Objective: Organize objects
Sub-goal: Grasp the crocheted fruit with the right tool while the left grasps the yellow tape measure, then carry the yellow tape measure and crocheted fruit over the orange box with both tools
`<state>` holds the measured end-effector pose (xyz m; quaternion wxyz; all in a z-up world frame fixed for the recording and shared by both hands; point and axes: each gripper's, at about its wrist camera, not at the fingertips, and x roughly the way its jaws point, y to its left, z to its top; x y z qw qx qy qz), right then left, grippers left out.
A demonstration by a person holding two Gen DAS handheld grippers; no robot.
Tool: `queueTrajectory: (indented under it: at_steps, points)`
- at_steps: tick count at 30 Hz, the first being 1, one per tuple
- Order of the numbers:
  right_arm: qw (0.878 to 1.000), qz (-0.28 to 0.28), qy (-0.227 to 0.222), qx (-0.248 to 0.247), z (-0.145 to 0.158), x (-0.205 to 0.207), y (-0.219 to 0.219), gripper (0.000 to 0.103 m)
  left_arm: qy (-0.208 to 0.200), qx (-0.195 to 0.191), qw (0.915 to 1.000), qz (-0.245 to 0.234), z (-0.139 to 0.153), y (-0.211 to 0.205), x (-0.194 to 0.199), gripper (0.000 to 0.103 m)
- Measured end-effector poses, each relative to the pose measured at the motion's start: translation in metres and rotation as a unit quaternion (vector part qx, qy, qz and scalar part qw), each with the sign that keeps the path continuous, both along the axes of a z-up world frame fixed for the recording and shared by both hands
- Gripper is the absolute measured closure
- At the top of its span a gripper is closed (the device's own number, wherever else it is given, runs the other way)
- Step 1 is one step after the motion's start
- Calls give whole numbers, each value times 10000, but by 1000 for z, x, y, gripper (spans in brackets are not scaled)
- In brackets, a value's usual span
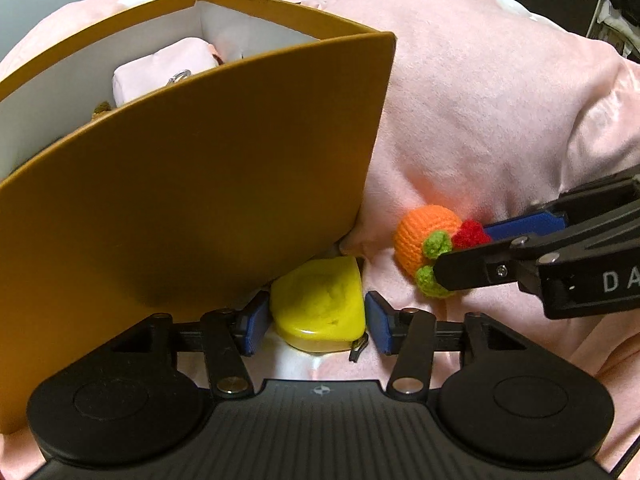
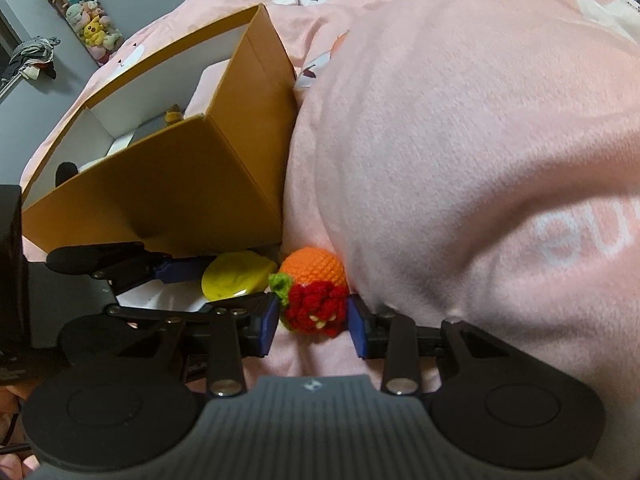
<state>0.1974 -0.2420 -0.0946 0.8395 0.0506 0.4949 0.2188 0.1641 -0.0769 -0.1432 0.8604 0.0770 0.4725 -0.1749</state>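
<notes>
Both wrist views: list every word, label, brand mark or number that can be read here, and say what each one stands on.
"DA": white letters on the black body of the right gripper, cut off by the left wrist view's edge.
"eu": white letters on the pink blanket, blurred and cut off at the edge; the reading is uncertain.
Small emblem on the left gripper: a symbol, not text.
Orange box: no print visible.
</notes>
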Motion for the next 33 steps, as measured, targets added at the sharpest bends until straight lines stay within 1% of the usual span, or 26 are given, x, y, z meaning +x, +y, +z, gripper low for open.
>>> queueTrajectory:
  at_steps: [8, 16, 18, 19, 21, 25, 27, 29, 33]
  points:
    - [10000, 60, -59, 18, -1, 3, 10, 59, 40, -88, 9999, 34, 4, 8, -4, 46]
    - [9999, 93, -82, 68, -1, 8, 7, 61, 215, -348, 9990, 172, 19, 26, -16, 47]
    - [9998, 121, -142, 43, 1, 6, 9, 61, 241, -474, 9984, 211, 26, 33, -21, 47]
    - [9997, 143, -189, 24, 2, 5, 10, 61, 225, -547, 9980, 234, 30, 27, -24, 47]
    - [9994, 184, -292, -9, 7, 1, 12, 63, 159, -685, 9971, 294, 39, 32, -28, 47]
    - [9982, 276, -522, -92, 17, -7, 15, 63, -191, -894, 9952, 350, 66, 42, -41, 47]
    - [9972, 315, -655, -150, 24, -13, 16, 64, -363, -961, 9942, 329, 77, 37, -38, 47]
    - [9961, 366, -792, -148, 33, -19, 17, 64, -565, -1032, 9926, 305, 88, 39, -49, 47]
    - [9926, 537, -1089, -70, 54, -29, 19, 64, -791, -1222, 9888, 337, 109, 48, -49, 47]
